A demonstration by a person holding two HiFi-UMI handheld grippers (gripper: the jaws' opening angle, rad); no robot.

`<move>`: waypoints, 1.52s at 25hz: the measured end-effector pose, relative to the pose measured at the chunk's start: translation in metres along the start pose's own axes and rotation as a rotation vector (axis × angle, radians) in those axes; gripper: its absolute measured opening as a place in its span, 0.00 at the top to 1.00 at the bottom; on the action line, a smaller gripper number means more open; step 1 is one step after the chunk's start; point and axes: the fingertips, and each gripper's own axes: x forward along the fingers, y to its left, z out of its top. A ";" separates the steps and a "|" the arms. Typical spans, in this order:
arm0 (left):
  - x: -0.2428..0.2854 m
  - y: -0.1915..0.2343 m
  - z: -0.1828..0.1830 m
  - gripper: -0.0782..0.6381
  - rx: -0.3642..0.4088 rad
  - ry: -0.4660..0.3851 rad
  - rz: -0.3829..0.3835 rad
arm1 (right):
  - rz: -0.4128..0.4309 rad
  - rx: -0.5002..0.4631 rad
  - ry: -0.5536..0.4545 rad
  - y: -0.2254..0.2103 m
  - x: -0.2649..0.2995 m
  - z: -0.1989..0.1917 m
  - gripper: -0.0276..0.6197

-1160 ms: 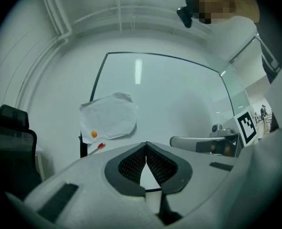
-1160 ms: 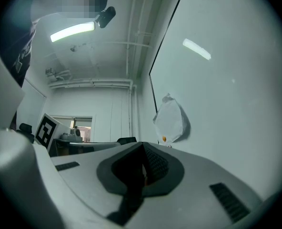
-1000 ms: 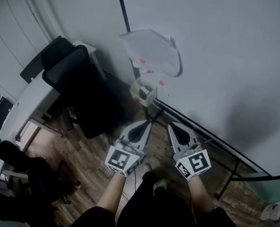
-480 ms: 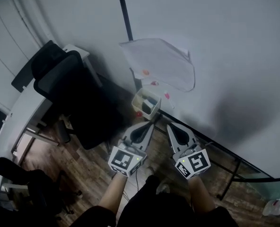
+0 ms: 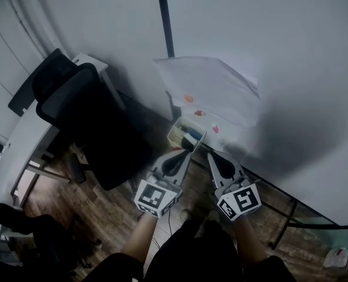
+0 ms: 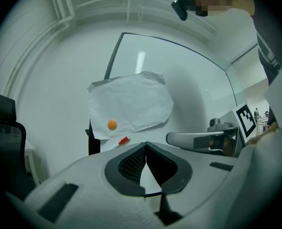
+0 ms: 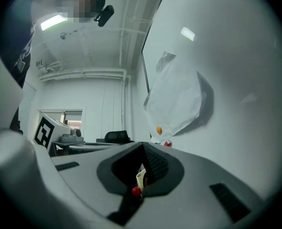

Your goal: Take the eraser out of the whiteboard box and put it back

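We hold two grippers side by side, just short of the whiteboard box [image 5: 173, 135]. The left gripper [image 5: 180, 155] sits just below the box's near edge. Its jaws are pressed together tip to tip with nothing between them. The right gripper [image 5: 213, 157] sits just beside the box's near right corner, its jaws likewise closed and empty.

The box is a small pale open tray. A dark block [image 5: 188, 141] lies inside it, and we take that for the eraser. Something blue lies against it, too small to name.

Just beyond the box, a red magnet [image 5: 215, 129] sits low on a sheet of paper [image 5: 212, 87] on the whiteboard [image 5: 291, 51]. A black office chair [image 5: 86, 119] stands well to the box's left.

We judge these risks:
- With the jaws closed, reaching in would only shove the eraser deeper or jolt the box.
- If the jaws open late inside so narrow a tray, they could catch the blue item too.
- Overshooting could knock the magnet and loosen the paper.
- The grippers are close enough together to bump each other.
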 end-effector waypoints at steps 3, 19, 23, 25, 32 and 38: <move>0.004 0.006 -0.002 0.88 -0.002 0.005 0.009 | 0.011 0.003 0.007 -0.005 0.009 -0.002 0.95; 0.028 0.021 -0.029 0.88 0.049 0.081 0.031 | 0.066 0.049 0.048 -0.027 0.032 -0.024 0.95; 0.037 0.027 -0.049 0.86 0.076 0.151 0.001 | 0.064 0.061 0.061 -0.030 0.037 -0.031 0.95; 0.042 0.032 -0.058 0.74 0.070 0.174 -0.004 | 0.058 0.070 0.072 -0.032 0.040 -0.037 0.95; 0.061 0.050 -0.096 0.57 0.078 0.262 0.008 | 0.024 0.114 0.117 -0.036 0.037 -0.072 0.95; 0.072 0.052 -0.112 0.56 0.084 0.279 -0.023 | -0.001 0.139 0.137 -0.042 0.031 -0.092 0.95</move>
